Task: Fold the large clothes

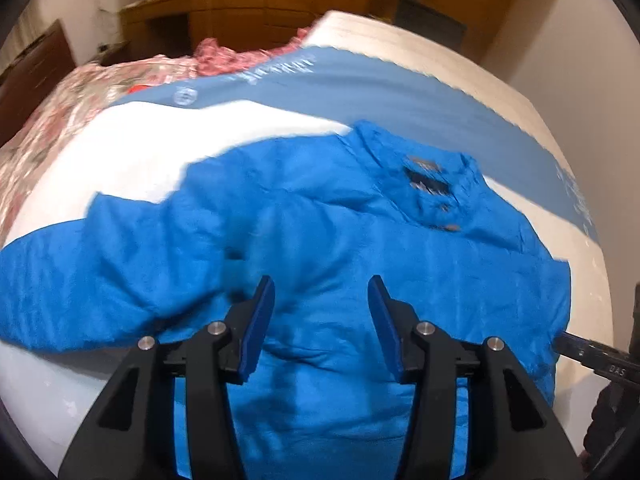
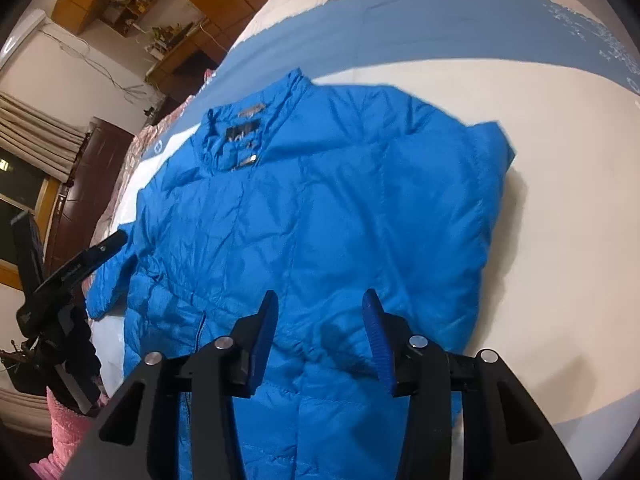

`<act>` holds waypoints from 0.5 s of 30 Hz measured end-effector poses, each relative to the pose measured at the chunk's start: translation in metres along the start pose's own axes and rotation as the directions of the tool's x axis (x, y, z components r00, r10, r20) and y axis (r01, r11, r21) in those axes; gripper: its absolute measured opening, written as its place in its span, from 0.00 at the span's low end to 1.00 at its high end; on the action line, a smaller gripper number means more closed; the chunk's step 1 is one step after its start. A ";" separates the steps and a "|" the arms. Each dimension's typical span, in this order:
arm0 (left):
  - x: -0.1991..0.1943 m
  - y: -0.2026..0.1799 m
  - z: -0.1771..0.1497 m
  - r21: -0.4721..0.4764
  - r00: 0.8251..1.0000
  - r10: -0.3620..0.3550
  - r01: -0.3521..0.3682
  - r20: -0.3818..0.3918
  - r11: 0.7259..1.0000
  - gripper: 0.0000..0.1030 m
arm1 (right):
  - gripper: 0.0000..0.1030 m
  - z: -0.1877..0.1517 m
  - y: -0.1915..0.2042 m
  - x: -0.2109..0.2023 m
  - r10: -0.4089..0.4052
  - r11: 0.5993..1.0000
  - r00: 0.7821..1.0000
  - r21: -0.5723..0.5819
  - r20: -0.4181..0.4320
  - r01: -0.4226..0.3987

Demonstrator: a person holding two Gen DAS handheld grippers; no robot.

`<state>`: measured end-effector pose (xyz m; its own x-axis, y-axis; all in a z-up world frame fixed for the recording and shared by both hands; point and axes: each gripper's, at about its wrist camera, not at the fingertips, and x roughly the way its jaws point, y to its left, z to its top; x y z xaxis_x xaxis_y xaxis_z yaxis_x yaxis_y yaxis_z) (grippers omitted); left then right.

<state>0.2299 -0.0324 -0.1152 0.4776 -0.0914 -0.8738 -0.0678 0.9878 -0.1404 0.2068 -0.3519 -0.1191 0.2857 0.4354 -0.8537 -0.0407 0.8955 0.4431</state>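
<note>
a bright blue puffy jacket (image 2: pixel 312 216) lies spread flat on a bed (image 2: pixel 560 184) with a white and blue cover, collar (image 2: pixel 240 136) toward the far side. the left tool (image 1: pixel 322 300) hangs above the jacket's lower part, jaws apart with nothing between them. the right tool (image 2: pixel 320 312) hangs over the hem area, jaws likewise apart and empty. a pink sleeve (image 2: pixel 64 432) shows at the lower left of the right wrist view.

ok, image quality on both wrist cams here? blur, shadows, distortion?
Left wrist: motion blur smears the blue jacket and its collar label; heavy fisheye bowing of the bed. Right wrist: sharper, jacket creases readable; the right gripper casts a soft shadow on the fabric; dark vignette in the corners of both.
</note>
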 end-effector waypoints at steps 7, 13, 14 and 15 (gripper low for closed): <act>0.065 0.013 -0.021 0.002 0.993 0.012 -0.012 -0.119 1.000 0.46 | 0.43 -0.010 -0.008 0.042 -0.066 0.998 0.997 0.016 -0.048 0.066; 0.053 0.014 -0.017 -0.015 0.991 -0.012 0.010 -0.135 1.000 0.46 | 0.45 -0.011 -0.001 0.040 -0.114 0.993 0.992 0.002 -0.055 0.114; 0.040 0.020 -0.016 -0.033 0.992 -0.028 0.024 -0.124 0.999 0.46 | 0.46 -0.010 0.000 0.035 -0.112 0.994 0.992 0.012 -0.055 0.112; 0.031 0.029 -0.013 -0.044 0.994 -0.038 0.034 -0.102 0.998 0.47 | 0.46 -0.011 0.003 0.025 -0.089 0.996 0.995 0.021 -0.041 0.090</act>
<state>0.2310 -0.0081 -0.1528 0.3877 -0.1417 -0.9108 -0.0895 0.9776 -0.1902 0.2031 -0.3370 -0.1425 0.2486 0.3577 -0.9001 0.0049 0.9288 0.3705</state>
